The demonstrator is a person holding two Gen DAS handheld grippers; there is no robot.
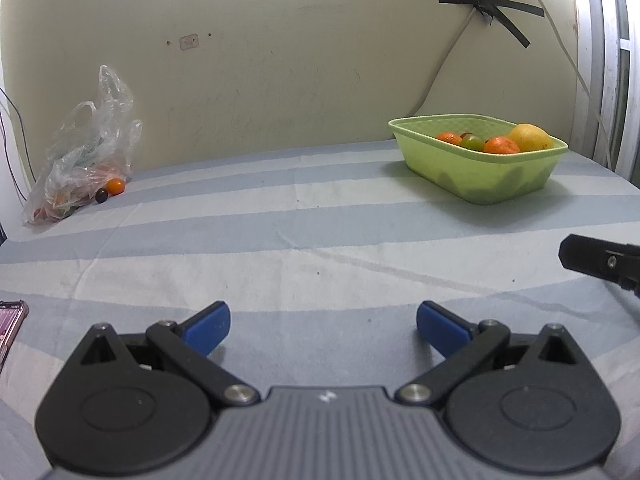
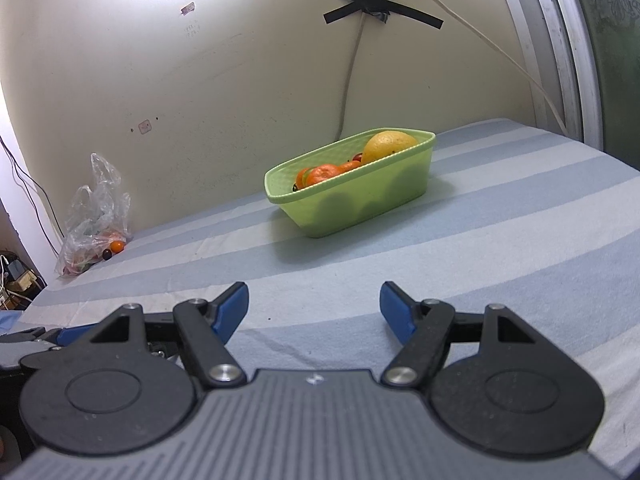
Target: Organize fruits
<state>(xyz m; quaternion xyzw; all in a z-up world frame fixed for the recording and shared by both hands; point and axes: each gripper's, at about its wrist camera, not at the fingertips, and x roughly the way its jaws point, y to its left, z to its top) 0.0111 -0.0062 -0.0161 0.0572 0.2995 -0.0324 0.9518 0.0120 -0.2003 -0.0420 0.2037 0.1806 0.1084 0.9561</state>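
Tongs gape empty, left gripper (image 1: 323, 326) and right gripper (image 2: 314, 308) low over the striped sheet (image 1: 280, 240), facing the green basket (image 1: 480, 184) ahead, likely between pickups from the plastic bag (image 1: 80, 160) far left.

A table (image 1: 280, 240) covered with a cloth in pale blue and off-white stripes carries everything. A light green basket (image 1: 480, 178) holding fruit stands toward the back right, near the wall. Well apart from it, at the back left against the wall, lies a crumpled clear plastic bag (image 1: 80, 160), with a small orange fruit (image 1: 116, 186) and a dark one (image 1: 101, 196) just beside it on the cloth. A phone (image 1: 10, 328) lies at the left edge.
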